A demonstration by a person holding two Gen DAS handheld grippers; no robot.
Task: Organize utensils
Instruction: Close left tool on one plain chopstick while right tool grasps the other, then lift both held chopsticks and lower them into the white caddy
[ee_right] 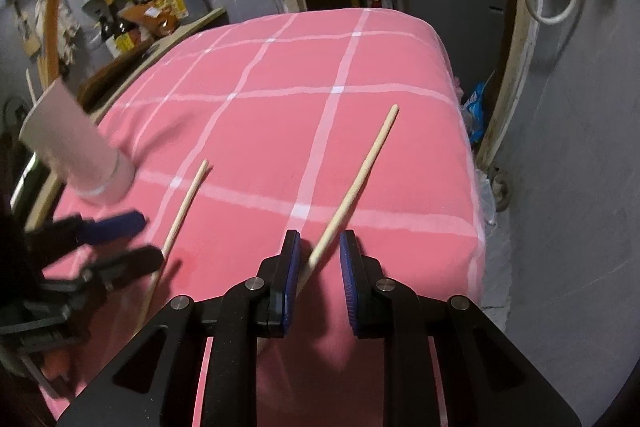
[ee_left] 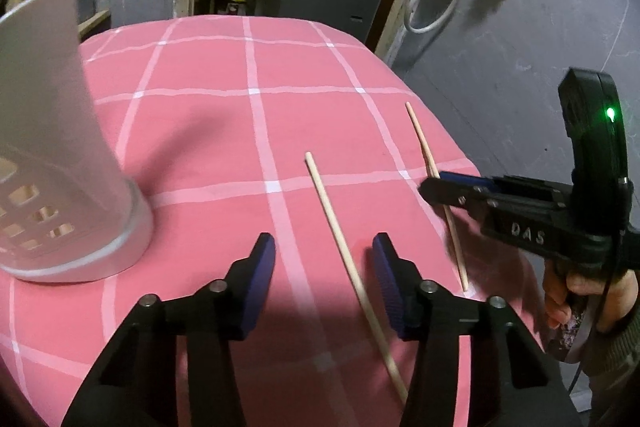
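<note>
Pink checked tablecloth (ee_left: 208, 131) under two wooden chopsticks (ee_left: 344, 259) and white holder (ee_left: 60, 147).

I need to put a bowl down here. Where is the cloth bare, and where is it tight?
The far half of the pink cloth is bare, beyond the tips of both chopsticks. Bare too is the strip between the white holder and the left chopstick. The near right is crowded: left gripper, right gripper straddling the right chopstick.
</note>
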